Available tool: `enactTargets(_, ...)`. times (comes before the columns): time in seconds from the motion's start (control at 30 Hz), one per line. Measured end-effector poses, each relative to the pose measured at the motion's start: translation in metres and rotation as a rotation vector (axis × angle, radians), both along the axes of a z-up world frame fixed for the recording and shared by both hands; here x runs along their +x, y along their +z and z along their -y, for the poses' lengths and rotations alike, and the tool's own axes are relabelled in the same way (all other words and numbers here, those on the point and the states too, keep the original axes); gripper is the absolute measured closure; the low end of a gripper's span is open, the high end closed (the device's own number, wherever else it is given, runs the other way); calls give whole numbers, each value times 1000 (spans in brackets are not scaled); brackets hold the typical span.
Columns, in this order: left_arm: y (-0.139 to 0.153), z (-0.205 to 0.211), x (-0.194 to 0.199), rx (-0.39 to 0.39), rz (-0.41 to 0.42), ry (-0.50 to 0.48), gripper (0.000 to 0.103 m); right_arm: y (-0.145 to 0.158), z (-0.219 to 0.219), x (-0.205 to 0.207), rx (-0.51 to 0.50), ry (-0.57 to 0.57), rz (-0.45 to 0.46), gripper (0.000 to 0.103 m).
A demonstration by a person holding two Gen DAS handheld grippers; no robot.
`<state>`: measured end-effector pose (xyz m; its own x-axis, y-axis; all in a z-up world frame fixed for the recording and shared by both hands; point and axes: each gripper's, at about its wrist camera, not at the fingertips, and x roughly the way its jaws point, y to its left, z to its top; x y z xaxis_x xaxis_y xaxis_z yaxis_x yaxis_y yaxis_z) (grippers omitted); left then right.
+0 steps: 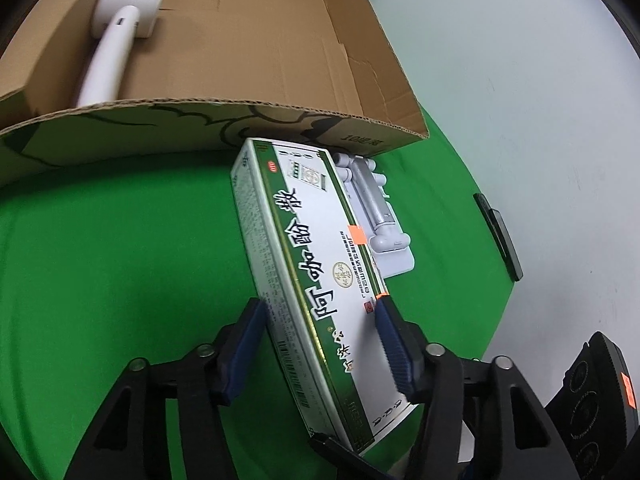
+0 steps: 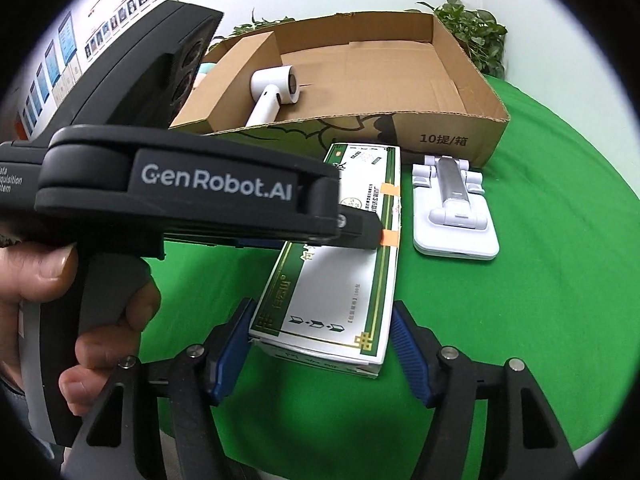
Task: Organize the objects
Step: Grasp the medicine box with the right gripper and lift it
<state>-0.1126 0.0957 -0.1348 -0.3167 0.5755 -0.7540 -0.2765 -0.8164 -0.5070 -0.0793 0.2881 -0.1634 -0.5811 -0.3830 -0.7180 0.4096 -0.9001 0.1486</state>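
Observation:
A long green-and-white carton (image 1: 316, 280) lies on the green cloth in front of the cardboard box (image 1: 224, 120). My left gripper (image 1: 320, 312) straddles its middle, both blue pads against its sides. In the right wrist view the carton (image 2: 340, 272) lies ahead, its near end between the open fingers of my right gripper (image 2: 320, 320), with gaps on both sides. The left gripper's body (image 2: 192, 196) crosses that view over the carton. A white hair dryer (image 1: 120, 32) lies inside the box.
A white folding phone stand (image 2: 456, 208) lies right of the carton, close to the box front (image 2: 440, 140). A dark flat object (image 1: 500, 236) lies on the cloth's right edge. Green plants (image 2: 476, 36) stand behind the box. A white surface surrounds the cloth.

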Motion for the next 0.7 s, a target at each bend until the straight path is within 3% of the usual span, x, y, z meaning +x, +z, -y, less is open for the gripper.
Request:
enactTargets(0.2,31,6,14,14,-75,8,61,22,0,8,-15,-18,-83,38)
enactTargets(0.7,81,10,34,39,-206,45,63,58,9,23,-16,-12,-215,38)
